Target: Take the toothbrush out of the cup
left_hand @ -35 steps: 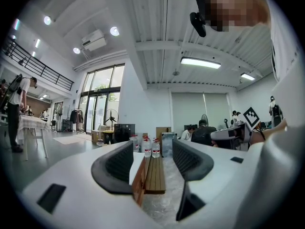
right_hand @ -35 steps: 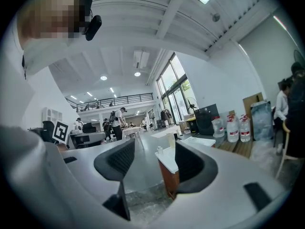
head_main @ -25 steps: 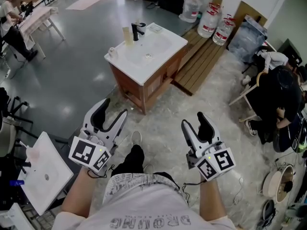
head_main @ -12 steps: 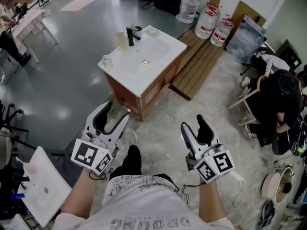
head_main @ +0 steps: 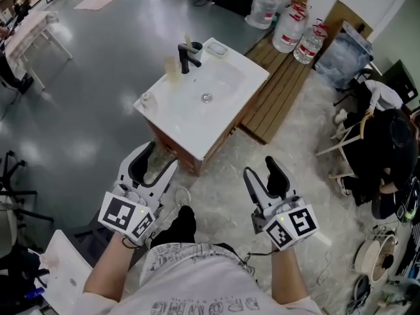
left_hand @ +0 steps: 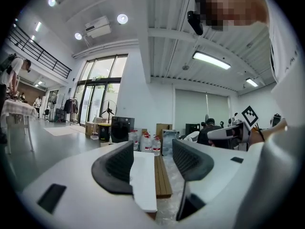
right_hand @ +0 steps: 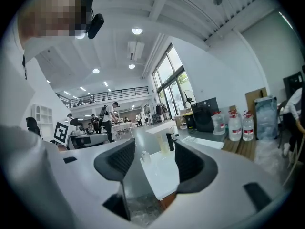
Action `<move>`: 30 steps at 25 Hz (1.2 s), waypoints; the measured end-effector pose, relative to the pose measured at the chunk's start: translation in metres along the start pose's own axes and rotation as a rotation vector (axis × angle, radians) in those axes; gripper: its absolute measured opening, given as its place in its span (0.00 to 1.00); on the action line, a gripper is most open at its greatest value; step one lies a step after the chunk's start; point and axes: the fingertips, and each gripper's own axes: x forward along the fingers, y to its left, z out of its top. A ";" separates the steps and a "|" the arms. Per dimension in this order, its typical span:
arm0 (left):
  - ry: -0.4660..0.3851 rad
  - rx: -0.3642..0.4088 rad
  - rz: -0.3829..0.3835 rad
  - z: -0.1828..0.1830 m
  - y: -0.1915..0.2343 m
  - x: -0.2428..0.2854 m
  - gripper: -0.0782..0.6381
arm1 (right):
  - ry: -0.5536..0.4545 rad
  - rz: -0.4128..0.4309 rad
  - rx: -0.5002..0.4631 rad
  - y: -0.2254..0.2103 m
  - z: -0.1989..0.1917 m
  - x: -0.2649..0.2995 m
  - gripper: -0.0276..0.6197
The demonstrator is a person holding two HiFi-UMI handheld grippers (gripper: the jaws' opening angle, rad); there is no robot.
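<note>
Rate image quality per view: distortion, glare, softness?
Head view: edges bend, pale glare patches on the grey floor, cup on the sink small and faint. Left gripper view: heavy fisheye, dark corners, ceiling light blown out. Right gripper view: same fisheye, windows washed out, sink fairly sharp beyond the open right gripper.

This is a large open studio or test hall rather than a home: a polished grey floor point(head_main: 92, 71) spreads wide under a high beamed ceiling point(left_hand: 167, 36) with strip lights point(left_hand: 212, 60), tall windows point(left_hand: 97, 92) and a railed mezzanine point(right_hand: 107, 92); a washbasin cabinet point(head_main: 190, 120) stands free in the middle of the floor, away from any wall. Beside it lie a wooden slat platform point(head_main: 279, 77) and big water bottles point(head_main: 292, 28); people stand at tables point(right_hand: 120, 124) farther off.
</note>
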 end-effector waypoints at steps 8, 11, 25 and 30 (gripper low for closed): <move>0.029 -0.037 -0.017 0.001 0.087 0.047 0.48 | 0.053 -0.014 -0.010 -0.007 0.015 0.095 0.45; 0.031 -0.055 -0.020 0.000 0.117 0.060 0.48 | 0.081 -0.024 -0.021 -0.011 0.015 0.124 0.45; 0.028 -0.063 -0.017 -0.004 0.174 0.074 0.48 | 0.099 -0.037 -0.048 -0.009 0.028 0.182 0.45; 0.015 -0.056 -0.009 0.002 0.177 0.077 0.48 | 0.088 -0.033 -0.054 -0.014 0.035 0.189 0.45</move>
